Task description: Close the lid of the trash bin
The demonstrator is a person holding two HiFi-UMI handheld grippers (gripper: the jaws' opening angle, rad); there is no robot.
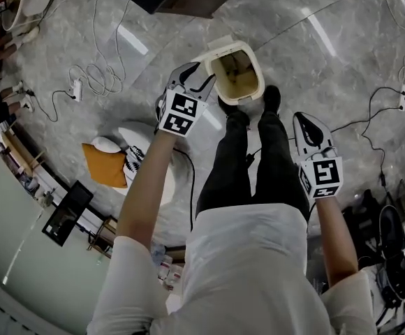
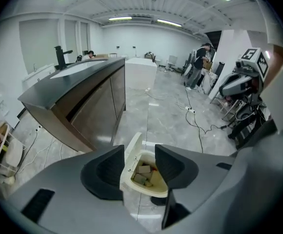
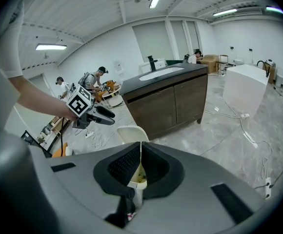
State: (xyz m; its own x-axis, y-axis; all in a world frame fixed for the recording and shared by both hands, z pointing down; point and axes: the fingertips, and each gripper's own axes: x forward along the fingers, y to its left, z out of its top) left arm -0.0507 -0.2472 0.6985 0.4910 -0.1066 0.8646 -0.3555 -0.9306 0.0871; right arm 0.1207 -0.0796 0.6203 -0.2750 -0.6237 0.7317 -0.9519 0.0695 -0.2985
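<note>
A cream trash bin (image 1: 239, 75) stands open on the marble floor just ahead of the person's shoes, with scraps inside. Its lid (image 2: 132, 151) stands raised on the bin's left side in the left gripper view. My left gripper (image 1: 198, 77) hovers over the lid side of the bin. Its jaws are open and the bin (image 2: 146, 175) shows through the gap with nothing touching the pads. My right gripper (image 1: 306, 123) hangs lower right beside the person's leg, away from the bin, with its jaws shut and empty (image 3: 140, 163).
A dark wood counter (image 2: 83, 99) stands beyond the bin. Cables and a power strip (image 1: 77, 88) lie on the floor to the left, and more cables (image 1: 377, 117) to the right. An orange cushion (image 1: 105, 165) lies at the left. Several people work at the room's far side.
</note>
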